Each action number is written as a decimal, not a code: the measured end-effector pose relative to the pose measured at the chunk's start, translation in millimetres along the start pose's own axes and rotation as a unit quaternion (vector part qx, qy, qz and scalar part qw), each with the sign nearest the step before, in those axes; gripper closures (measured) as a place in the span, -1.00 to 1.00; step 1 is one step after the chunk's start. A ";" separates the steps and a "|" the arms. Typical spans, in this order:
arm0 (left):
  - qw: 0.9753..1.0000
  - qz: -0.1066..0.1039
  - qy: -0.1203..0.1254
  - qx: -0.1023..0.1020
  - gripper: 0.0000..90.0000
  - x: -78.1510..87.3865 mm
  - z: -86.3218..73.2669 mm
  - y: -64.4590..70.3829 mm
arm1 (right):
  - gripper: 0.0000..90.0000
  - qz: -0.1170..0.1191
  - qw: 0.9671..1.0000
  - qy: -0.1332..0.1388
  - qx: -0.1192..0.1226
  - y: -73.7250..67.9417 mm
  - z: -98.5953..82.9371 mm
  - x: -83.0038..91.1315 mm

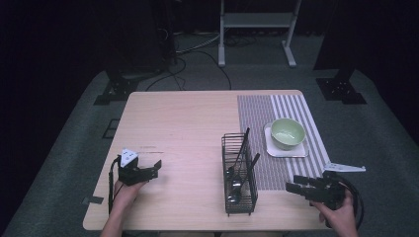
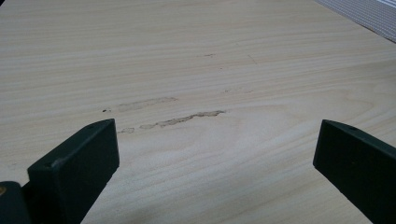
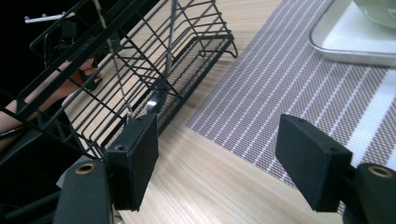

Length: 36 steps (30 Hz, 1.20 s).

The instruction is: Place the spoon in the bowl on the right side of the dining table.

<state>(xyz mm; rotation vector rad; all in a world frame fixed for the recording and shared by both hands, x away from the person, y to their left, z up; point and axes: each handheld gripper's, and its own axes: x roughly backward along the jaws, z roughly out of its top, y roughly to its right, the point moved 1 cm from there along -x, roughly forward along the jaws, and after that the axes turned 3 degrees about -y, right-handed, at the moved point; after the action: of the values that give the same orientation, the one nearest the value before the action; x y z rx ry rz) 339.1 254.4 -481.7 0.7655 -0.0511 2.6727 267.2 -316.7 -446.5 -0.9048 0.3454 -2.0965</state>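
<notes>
A black wire basket [image 1: 239, 174] stands on the wooden table [image 1: 188, 123], with several dark spoons and utensils [image 1: 236, 170] leaning in it. A green bowl [image 1: 287, 133] sits on a white square plate [image 1: 289, 149] on the striped placemat [image 1: 276, 118]. My left gripper [image 1: 157, 169] rests at the table's front left, open over bare wood [image 2: 205, 93]. My right gripper [image 1: 292, 187] is at the front right, open, its jaws pointing left at the basket [image 3: 140, 70] with the placemat [image 3: 280, 93] beneath them.
A white metal stand [image 1: 257, 24] stands on the floor beyond the table. Black equipment legs [image 1: 341, 86] flank the far corners. Cables [image 1: 197, 54] lie on the grey carpet. The other hand [image 3: 79, 77] is seen through the basket wires.
</notes>
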 end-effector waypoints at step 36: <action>1.000 0.000 0.000 0.001 -1.00 0.1 -0.1 -0.2 | -0.37 0.024 0.999 -0.028 0.037 -32.9 41.8 -22.1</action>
<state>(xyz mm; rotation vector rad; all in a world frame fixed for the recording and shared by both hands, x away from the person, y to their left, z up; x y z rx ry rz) 339.1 254.6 -481.8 0.7651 -0.0474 2.6727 287.0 -276.2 -410.7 -0.9010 0.2554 -2.0219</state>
